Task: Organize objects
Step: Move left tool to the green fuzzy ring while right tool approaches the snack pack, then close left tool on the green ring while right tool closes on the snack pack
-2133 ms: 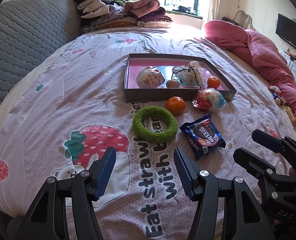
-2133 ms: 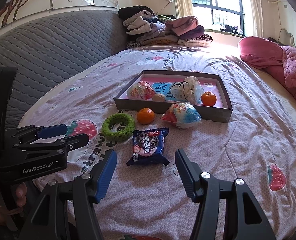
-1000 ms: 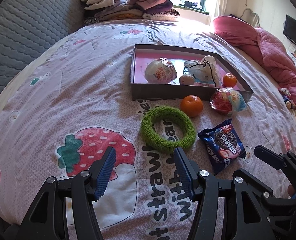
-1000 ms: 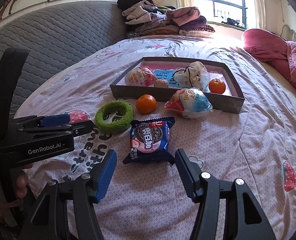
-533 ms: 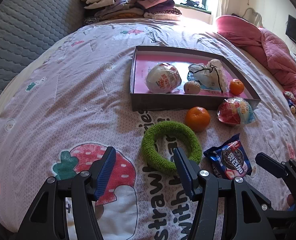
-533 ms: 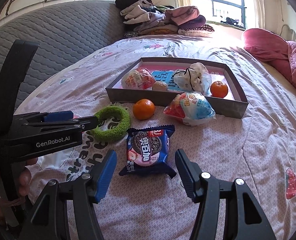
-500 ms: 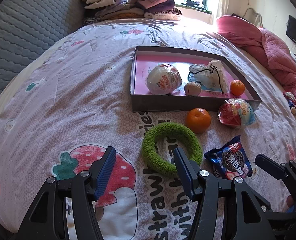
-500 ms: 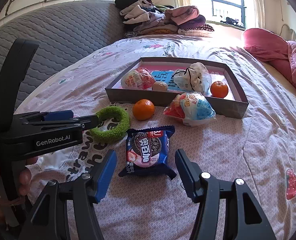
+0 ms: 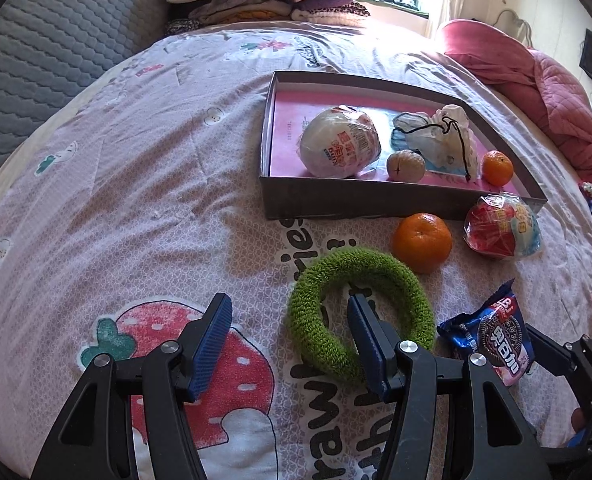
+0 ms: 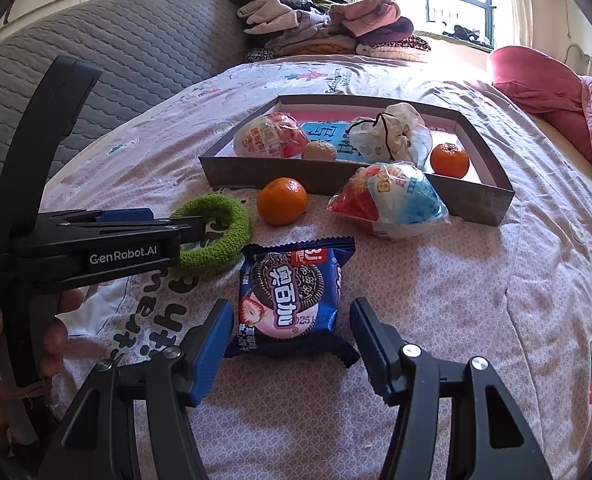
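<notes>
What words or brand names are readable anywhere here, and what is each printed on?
"GenRobot.AI": white lettering on the black left gripper, seen from the right wrist.
"ries", "rawb", "with": partial black words on the pink strawberry-print bedsheet.
Chinese characters, seemingly "奥百加": on the blue cookie snack packet.
Too small or blurred: print on the round white wrapped snack in the grey cardboard tray, and on the red-and-blue wrapped snack.

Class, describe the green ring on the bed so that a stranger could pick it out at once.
Start at the shallow grey box on the lilac bedspread. On the cover just in front of its near wall lies a fuzzy green ring, beside a loose orange and a blue biscuit packet. It is the only soft, hollow, green item there.
</notes>
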`<state>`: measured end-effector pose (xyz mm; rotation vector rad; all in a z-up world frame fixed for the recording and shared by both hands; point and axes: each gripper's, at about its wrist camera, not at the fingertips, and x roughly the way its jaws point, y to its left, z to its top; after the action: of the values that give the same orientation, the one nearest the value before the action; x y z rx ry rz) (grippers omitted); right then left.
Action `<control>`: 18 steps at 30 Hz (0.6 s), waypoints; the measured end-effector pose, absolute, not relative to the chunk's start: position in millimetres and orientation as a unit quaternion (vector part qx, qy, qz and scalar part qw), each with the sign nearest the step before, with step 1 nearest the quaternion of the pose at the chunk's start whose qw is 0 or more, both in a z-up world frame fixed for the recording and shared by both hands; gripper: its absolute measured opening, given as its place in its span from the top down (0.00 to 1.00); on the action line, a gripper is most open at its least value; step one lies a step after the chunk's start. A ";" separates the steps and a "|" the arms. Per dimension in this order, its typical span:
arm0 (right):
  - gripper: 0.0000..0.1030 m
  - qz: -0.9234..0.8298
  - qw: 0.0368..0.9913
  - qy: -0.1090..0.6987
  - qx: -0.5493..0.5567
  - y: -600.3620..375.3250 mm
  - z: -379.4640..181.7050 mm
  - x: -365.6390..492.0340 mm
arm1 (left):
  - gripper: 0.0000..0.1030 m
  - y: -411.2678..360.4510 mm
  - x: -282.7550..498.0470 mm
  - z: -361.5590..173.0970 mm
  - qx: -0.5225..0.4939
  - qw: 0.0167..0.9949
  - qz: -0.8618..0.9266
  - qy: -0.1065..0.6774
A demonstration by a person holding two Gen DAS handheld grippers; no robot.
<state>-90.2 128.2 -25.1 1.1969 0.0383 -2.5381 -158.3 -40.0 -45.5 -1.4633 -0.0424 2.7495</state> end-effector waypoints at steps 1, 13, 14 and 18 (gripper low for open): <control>0.42 -0.891 0.167 0.013 0.422 128.1 -26.5 -90.6 | 0.40 -40.1 -159.2 -47.1 -0.470 0.014 0.883 -0.014; 0.42 -0.898 0.166 0.030 0.406 123.5 -32.5 -91.4 | 0.40 -38.4 -167.2 -54.8 -0.462 0.015 0.887 -0.011; 0.42 -0.899 0.166 0.030 0.405 123.5 -33.0 -91.4 | 0.40 -38.2 -168.0 -55.7 -0.461 0.015 0.887 -0.011; 0.42 -0.900 0.166 0.033 0.401 122.2 -33.5 -91.5 | 0.40 -37.6 -171.0 -57.0 -0.459 0.015 0.888 -0.010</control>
<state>-91.5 122.2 -33.5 1.1430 0.0931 -2.5623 -171.0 -37.6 -57.0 -1.4276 -0.0296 2.7657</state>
